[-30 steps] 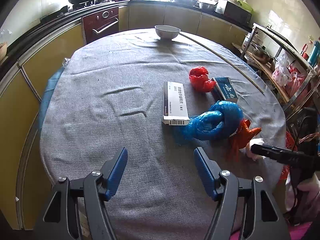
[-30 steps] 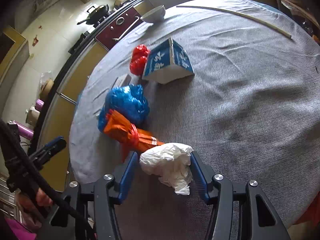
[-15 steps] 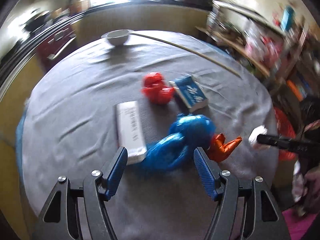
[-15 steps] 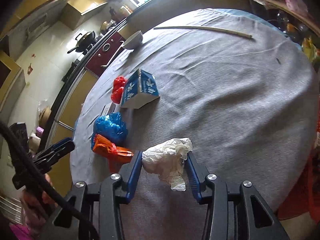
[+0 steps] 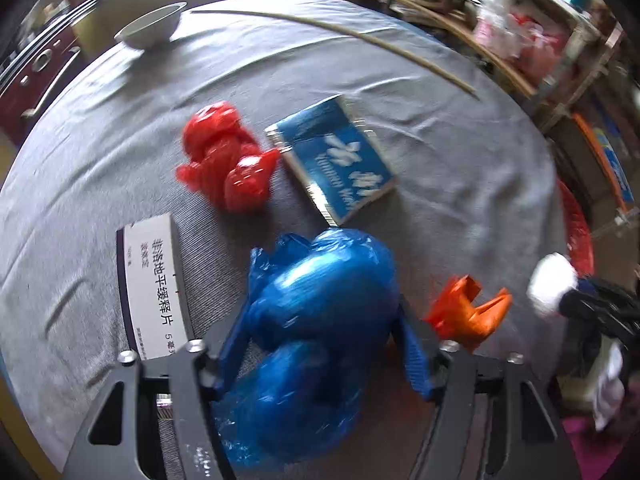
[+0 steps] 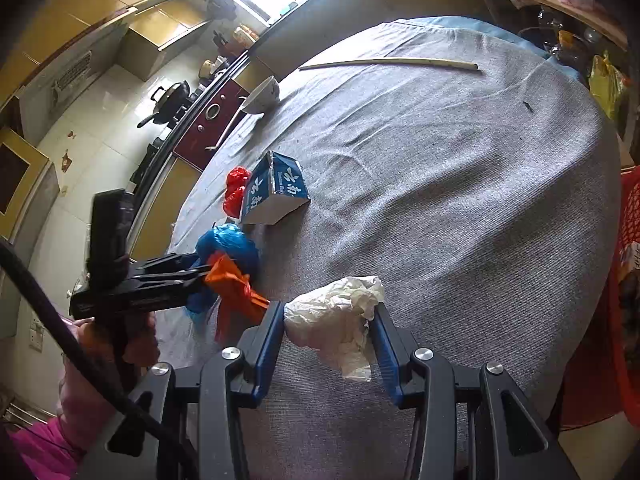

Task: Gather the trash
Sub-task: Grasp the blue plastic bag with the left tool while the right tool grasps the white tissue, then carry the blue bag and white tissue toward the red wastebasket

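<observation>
1. Grey cloth covered the round table (image 5: 460, 168), which stood in a kitchen beside yellow cabinets.
2. The blue bag (image 5: 316, 344), a knotted plastic bundle, lay near the table's near edge, directly between the fingers of the left gripper (image 5: 316, 344). Its long axis ran roughly along the gripper's pointing line, so the fingers flanked its narrower width.
3. The left jaws were closing, with the blue bag between them. The pads sat at the bag's sides; whether they pressed it could not be determined.
4. The orange bag (image 5: 468, 316) lay just beside the blue bag, outside the left gripper's outer finger.
5. The right gripper (image 6: 330, 332) was clenched on the white crumpled paper (image 6: 336, 320), held above the cloth.
6. The left gripper was the nearer to the remaining items: the red bag (image 5: 224, 160), the blue carton (image 5: 340, 160) and the white medicine box (image 5: 154, 284).
7. A bowl (image 5: 150, 28) and a long stick (image 5: 340, 36) lay at the far side.
</observation>
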A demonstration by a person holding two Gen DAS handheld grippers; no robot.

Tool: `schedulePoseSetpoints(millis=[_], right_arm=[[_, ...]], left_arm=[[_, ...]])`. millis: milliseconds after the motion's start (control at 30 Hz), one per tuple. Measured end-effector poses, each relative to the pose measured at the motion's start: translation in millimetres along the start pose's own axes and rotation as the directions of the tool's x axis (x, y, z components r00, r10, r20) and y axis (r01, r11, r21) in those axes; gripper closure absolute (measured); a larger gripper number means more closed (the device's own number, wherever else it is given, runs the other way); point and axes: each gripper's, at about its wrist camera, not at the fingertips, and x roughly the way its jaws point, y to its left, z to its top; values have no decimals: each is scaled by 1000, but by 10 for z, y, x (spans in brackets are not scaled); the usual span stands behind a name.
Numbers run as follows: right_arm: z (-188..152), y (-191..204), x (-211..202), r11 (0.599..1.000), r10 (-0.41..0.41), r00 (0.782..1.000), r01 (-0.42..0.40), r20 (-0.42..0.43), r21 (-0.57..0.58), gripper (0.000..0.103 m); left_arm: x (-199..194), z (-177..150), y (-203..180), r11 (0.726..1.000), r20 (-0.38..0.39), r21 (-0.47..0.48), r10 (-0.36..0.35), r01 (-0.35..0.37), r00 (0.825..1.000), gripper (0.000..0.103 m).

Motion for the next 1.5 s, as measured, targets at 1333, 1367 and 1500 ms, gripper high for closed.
schedulePoseSetpoints(millis=[1333, 1367, 1500], right_arm=[[76, -102, -994, 999, 49, 954, -43, 294, -27, 57], [77, -116, -1000, 999, 49, 954, -44, 295, -24, 57], [63, -166, -1015, 999, 52, 954, -49, 295, -15, 57]], left_arm=[[-1347, -142, -1088, 958, 367, 41, 251, -285, 896, 43], [-1339, -133, -1116, 956, 366, 46, 254, -290, 895, 43], [-1295, -109, -1232, 948, 364, 70, 266, -311, 893, 43]])
